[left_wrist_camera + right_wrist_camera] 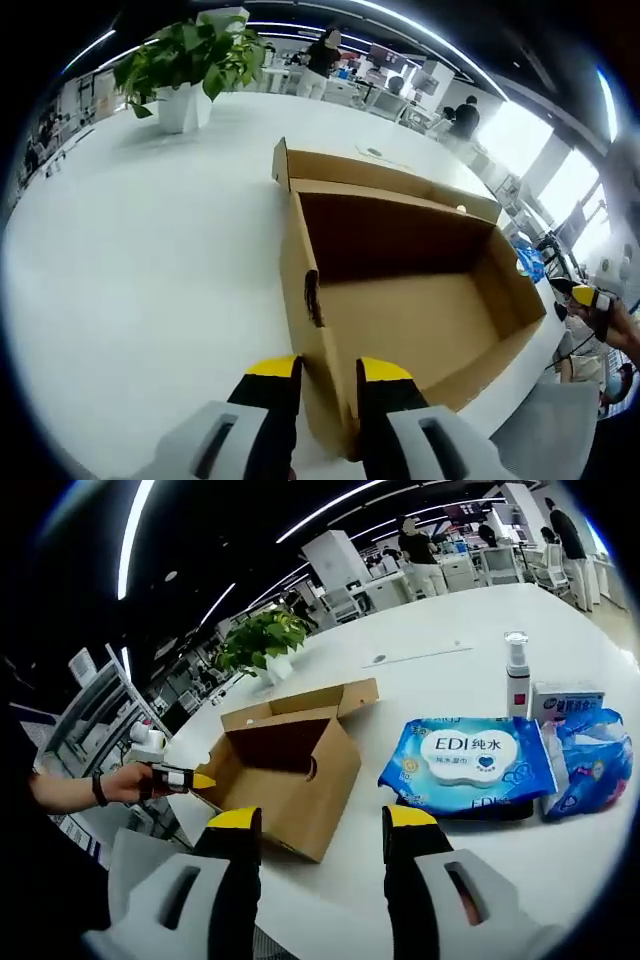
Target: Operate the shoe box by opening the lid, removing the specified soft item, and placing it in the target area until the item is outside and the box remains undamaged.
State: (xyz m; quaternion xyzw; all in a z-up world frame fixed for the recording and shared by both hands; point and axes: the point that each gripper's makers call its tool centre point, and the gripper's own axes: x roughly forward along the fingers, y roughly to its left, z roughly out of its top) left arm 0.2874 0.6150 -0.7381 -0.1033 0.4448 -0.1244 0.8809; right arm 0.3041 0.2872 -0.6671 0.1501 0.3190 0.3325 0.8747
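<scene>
The brown cardboard shoe box [410,320] lies open on the white table, and its inside looks bare. Its lid [380,172] is folded back on the far side. My left gripper [328,370] has a jaw on each side of the box's near wall and is shut on it. In the right gripper view the box [300,780] stands left of centre, with the left gripper [185,778] at its left edge in a person's hand. A soft blue pack of wet wipes [470,760] lies flat on the table right of the box. My right gripper [322,820] hangs open above the table.
Beside the wipes are a crumpled blue bag [592,760], a small white carton [565,700] and a slim bottle [517,675]. A potted plant [185,65] stands at the back of the white table [150,250]. People sit at desks further off.
</scene>
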